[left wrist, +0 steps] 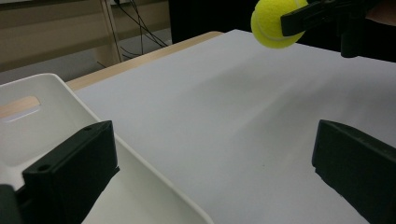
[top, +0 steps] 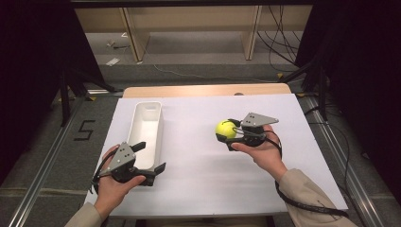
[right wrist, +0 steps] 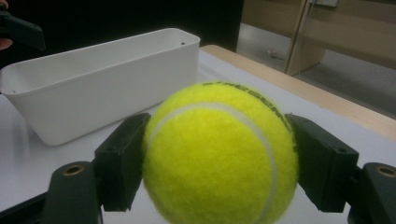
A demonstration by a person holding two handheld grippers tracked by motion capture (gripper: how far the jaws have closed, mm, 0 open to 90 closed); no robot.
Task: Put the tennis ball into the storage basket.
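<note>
A yellow tennis ball (top: 225, 128) hangs above the white sheet right of centre, with my right gripper (top: 228, 134) shut on it. In the right gripper view its two black jaws press the ball (right wrist: 219, 154) from both sides. A long white bin (top: 142, 108) lies on the left of the sheet, and nothing shows inside it. My left gripper (top: 150, 157) stands open at the bin's near end. One jaw is over the bin (left wrist: 56, 93), the other outside over the sheet. The left gripper view shows the ball (left wrist: 273, 23) held off to the upper right.
A white sheet (top: 213, 179) covers the table, and a strip of wooden tabletop (top: 203, 90) shows at the far edge. Beyond the table are wooden shelf legs and loose cables on the floor. Metal rails run along both sides.
</note>
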